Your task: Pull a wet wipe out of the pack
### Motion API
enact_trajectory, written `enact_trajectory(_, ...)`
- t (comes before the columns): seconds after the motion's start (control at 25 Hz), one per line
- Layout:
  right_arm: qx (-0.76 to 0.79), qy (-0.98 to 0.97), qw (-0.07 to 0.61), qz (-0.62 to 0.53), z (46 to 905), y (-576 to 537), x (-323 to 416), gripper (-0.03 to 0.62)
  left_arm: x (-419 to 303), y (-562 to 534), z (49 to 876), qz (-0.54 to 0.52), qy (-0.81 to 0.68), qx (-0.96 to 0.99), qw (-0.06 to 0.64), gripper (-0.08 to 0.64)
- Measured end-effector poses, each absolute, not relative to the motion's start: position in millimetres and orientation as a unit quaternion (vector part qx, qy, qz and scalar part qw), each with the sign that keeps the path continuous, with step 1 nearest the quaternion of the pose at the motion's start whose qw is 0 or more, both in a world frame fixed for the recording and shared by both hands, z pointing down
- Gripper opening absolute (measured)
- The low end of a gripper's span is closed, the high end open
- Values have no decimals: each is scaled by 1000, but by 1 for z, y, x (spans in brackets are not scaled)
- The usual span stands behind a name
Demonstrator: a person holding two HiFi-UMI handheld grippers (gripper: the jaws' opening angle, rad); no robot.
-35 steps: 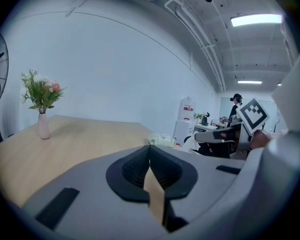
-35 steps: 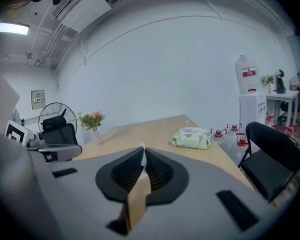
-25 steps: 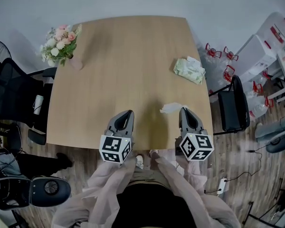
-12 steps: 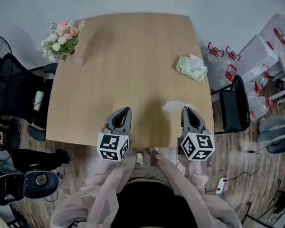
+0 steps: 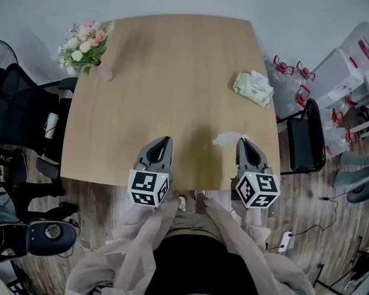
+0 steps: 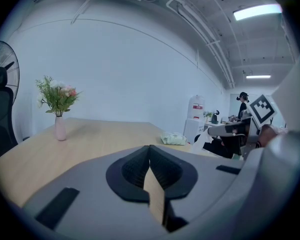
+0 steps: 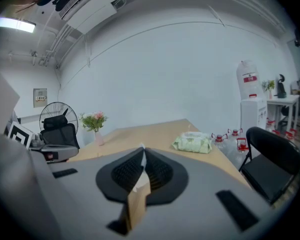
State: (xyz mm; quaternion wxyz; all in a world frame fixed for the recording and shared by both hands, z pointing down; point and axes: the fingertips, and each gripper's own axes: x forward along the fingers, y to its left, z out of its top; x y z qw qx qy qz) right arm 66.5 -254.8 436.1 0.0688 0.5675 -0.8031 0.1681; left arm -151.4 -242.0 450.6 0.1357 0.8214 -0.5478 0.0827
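The green wet-wipe pack [image 5: 253, 89] lies near the table's far right edge, and it also shows in the right gripper view as the pack [image 7: 192, 143]. A crumpled white wet wipe [image 5: 226, 138] hangs over the wooden table [image 5: 166, 85] at the front right, well apart from the pack. My right gripper [image 5: 243, 142] is shut on one end of it, and a white sliver of the wipe [image 7: 143, 158] shows between its closed pads. My left gripper [image 5: 162, 141] is held level with the right one over the front edge. Its pads meet at the tip with nothing between them.
A pink vase of flowers [image 5: 85, 47] stands at the table's far left corner. A black chair [image 5: 302, 137] and several water bottles [image 5: 289, 72] are to the right of the table. An office chair and fan [image 5: 6, 103] stand to its left.
The head view has shifted slightly. Both grippers and the wipe stay where they were.
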Motion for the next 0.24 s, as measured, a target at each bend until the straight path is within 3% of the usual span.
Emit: enact_trajectory(0.24, 563, -806, 67, 169, 434, -254, 62, 12, -152, -240, 449, 82, -548, 821, 137, 12)
